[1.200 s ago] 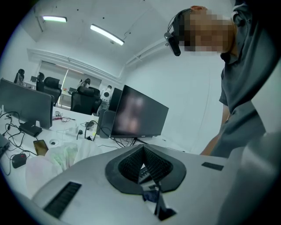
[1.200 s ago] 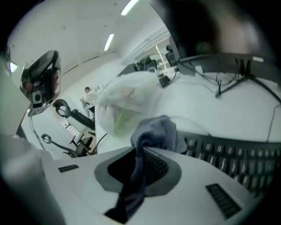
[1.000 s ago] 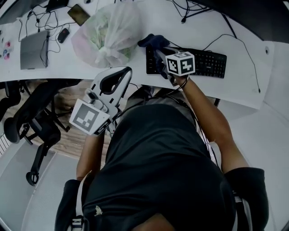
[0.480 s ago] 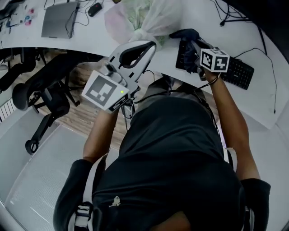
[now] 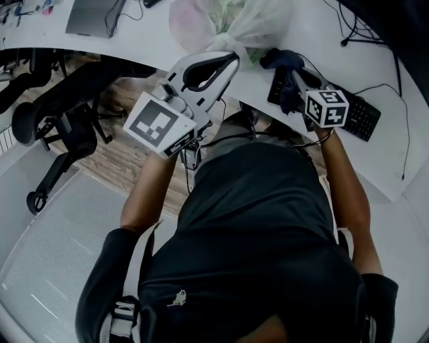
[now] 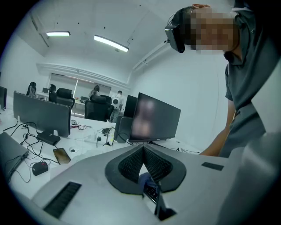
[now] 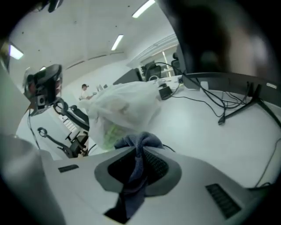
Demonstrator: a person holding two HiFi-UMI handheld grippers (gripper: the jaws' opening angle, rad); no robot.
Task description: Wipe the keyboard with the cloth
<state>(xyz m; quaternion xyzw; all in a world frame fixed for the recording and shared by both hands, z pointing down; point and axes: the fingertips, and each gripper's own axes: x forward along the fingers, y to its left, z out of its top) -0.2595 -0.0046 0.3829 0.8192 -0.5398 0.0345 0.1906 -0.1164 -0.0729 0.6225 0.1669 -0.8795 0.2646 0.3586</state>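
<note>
Head view: keyboard [image 5: 364, 118] lies on desk [image 5: 308, 37], long axis upper-left to lower-right; its left end is covered by cloth [image 5: 283, 59], held by R gripper [image 5: 288, 72]. L gripper [image 5: 204, 67] is held apart, over desk edge.
L gripper view: jaws pressed together, nothing btwn.
R gripper view: cloth pinched, tail hanging down.

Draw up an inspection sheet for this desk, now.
Surface: white desk, mostly bare near the keyboard.
Job's things: black keyboard at desk edge; blue cloth bunched at its left end.
Clutter: full plastic bag beside the cloth; laptop, phone, mouse farther left.
Grippers: right gripper shut on the cloth; left gripper shut, empty, touching nothing.
Cables: keyboard cable trails right; more cables behind.
Surroundings: office chair, monitors, wooden floor.
</note>
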